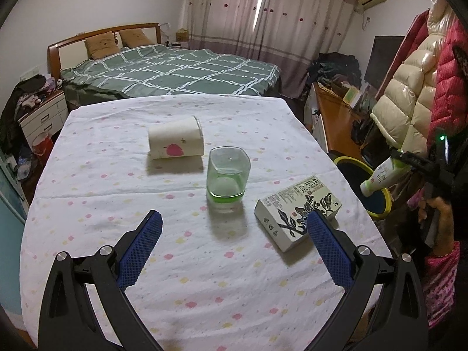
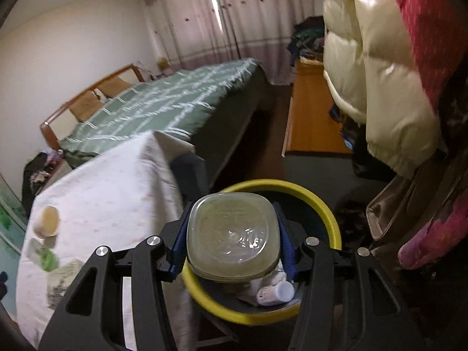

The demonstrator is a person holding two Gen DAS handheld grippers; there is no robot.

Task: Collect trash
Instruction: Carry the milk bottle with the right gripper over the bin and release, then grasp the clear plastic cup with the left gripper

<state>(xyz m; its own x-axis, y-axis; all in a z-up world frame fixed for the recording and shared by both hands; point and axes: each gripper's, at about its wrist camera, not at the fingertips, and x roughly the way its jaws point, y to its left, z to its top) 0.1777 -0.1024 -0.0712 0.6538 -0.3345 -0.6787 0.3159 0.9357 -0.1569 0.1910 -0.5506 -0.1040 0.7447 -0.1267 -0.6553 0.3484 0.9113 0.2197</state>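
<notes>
Two tongs share the work: right tongs point(image 2: 231, 242) are clamped on a plastic bottle point(image 2: 232, 234), bottom toward the lens, over the yellow-rimmed bin point(image 2: 327, 213) at the desk's point(image 1: 204, 278) three o'clock, apparently for dropping; left tongs point(image 1: 234, 234) gape apart, empty.

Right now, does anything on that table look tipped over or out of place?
Yes. The tissue roll lies on its side on the tablecloth, behind the upright green-tinted cup. The box lies flat, skewed to the table edge.

Bin point(image 2: 327, 213) interior mostly hidden by bottle point(image 2: 232, 234); tabletop items point(image 2: 46, 239) blurred.
</notes>
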